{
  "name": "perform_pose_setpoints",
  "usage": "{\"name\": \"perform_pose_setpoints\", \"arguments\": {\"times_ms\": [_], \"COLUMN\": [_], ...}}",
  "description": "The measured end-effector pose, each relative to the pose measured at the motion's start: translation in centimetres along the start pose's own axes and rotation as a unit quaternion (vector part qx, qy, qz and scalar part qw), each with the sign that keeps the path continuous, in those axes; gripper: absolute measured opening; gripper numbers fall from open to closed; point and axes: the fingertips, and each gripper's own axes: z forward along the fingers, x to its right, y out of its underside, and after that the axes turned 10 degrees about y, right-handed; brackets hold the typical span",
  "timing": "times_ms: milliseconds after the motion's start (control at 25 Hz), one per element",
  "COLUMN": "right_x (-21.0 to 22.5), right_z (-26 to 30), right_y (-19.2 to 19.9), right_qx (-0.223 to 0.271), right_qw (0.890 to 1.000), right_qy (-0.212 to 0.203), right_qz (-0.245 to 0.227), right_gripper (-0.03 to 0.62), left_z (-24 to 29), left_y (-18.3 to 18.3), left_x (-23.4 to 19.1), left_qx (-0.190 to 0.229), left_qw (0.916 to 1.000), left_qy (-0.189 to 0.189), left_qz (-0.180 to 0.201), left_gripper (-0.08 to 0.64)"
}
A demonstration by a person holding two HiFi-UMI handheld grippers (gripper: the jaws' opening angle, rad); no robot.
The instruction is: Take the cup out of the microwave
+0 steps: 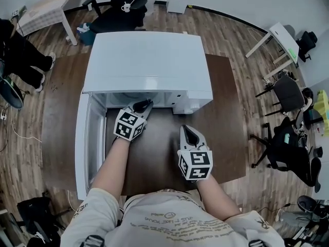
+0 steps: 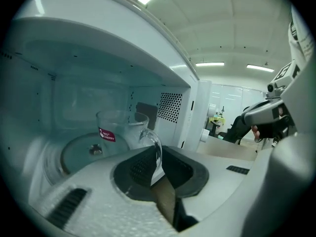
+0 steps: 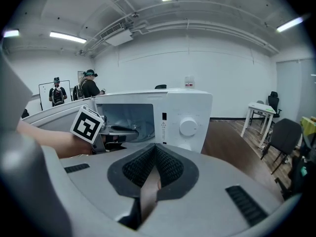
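Observation:
A clear glass cup [image 2: 121, 127] with a red label stands on the glass turntable [image 2: 81, 154] inside the white microwave [image 1: 149, 60]. The microwave's door [image 1: 84, 143] is swung open to the left. My left gripper [image 1: 144, 105] reaches into the cavity. In the left gripper view this left gripper [image 2: 157, 156] has its jaws closed on the cup's curved handle [image 2: 157, 143]. My right gripper [image 1: 188, 133] hovers over the brown table [image 1: 226, 133] in front of the control panel, shut and empty. In the right gripper view the right gripper [image 3: 155, 152] points at the microwave [image 3: 182, 107].
The microwave fills the back half of the table. Office chairs [image 1: 288, 94] and a white desk [image 1: 280, 40] stand on the right. Another chair [image 1: 123, 6] and a desk [image 1: 49, 6] are behind. Two people [image 3: 89, 85] stand far off at the left.

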Motion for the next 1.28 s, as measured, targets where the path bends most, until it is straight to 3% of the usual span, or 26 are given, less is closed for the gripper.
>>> {"name": "perform_pose_setpoints", "arguments": {"times_ms": [160,400,720,1080,1280], "right_x": [0.3,0.3,-0.9,-2.2,-2.7], "right_z": [0.2,0.6,0.8,-0.6,-2.1], "right_y": [0.0,0.1,0.1,-0.3,-0.2], "right_qx": [-0.002,-0.004,-0.004,0.010,0.023], "right_qw": [1.000,1.000,1.000,0.999,0.999], "right_qy": [0.006,0.007,-0.007,-0.029,-0.045], "right_qz": [0.001,0.002,-0.005,-0.008,-0.007], "right_gripper": [0.014,0.014,0.014,0.014,0.014], "left_z": [0.5,1.1,0.1,-2.6,-4.5], "left_y": [-0.1,-0.3,-0.9,-0.9,-2.1], "left_x": [0.4,1.3,2.5,6.2,9.4], "left_qx": [0.011,-0.003,0.013,0.036,0.050], "left_qw": [0.9998,0.9972,0.9966,0.9977,0.9964], "left_qy": [0.013,0.012,0.007,-0.002,-0.011], "left_qz": [0.010,0.073,0.081,0.058,0.067], "left_gripper": [0.038,0.035,0.035,0.035,0.035]}}
